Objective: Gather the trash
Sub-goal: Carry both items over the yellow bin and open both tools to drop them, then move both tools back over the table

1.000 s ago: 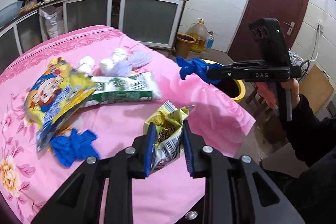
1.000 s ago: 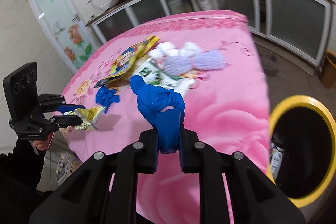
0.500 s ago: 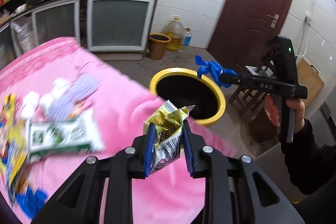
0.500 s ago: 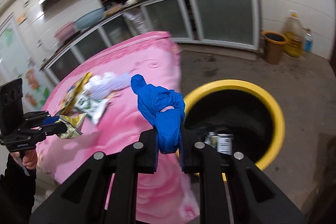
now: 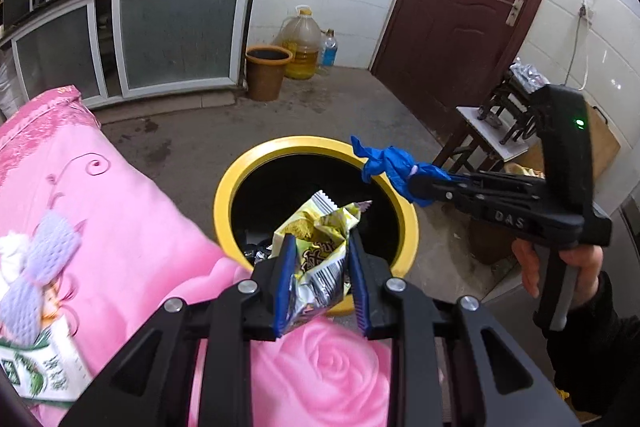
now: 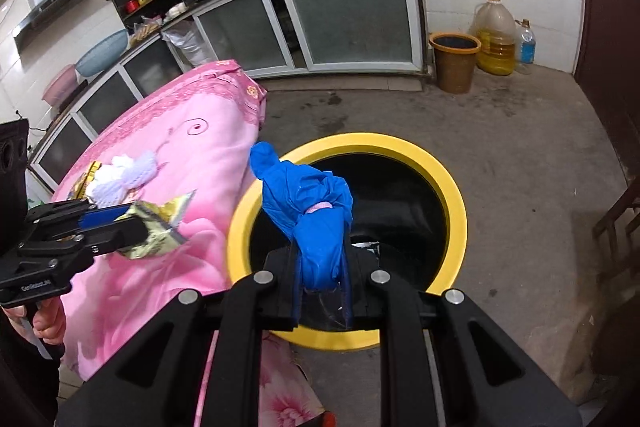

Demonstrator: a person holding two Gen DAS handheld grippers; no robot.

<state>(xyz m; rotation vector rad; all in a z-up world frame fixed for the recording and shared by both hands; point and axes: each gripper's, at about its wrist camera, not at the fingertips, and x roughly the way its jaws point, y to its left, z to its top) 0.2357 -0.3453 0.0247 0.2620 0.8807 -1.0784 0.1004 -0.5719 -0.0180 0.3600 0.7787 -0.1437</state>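
both grippers are now sitting nearer the yellow-rimmed bin (image 5: pixel 316 147) than half a second ago, and more of the pink table has been sliding out of the left wrist view.

left gripper (image 5: pixel 320 279) is clamping a crumpled yellow-and-silver snack wrapper (image 5: pixel 320 239) between its blue pads (image 5: pixel 285 279) — wrapper is sticking up past the fingertips, hanging over the near rim of the bin, above its dark inside.

right gripper (image 6: pixel 320 283) is pinching a bunched blue glove (image 6: pixel 308 203); glove is standing up out of the jaws, over the bin's near-left rim (image 6: pixel 240 223) in the right wrist view. from the left wrist view the same glove (image 5: pixel 388 163) is poking out at the bin's far-right rim.

some packaging is lying at the bottom of the bin, details too dark to tell.

pink floral tablecloth (image 5: pixel 100 211) is lying just beside the bin. on it: a green-and-white packet (image 5: pixel 40 371) and purple and white foam nets (image 5: pixel 44 259).

brown bucket (image 6: pixel 454 61) and oil jug (image 6: pixel 496 35) are standing by the far wall, well apart from the bin.
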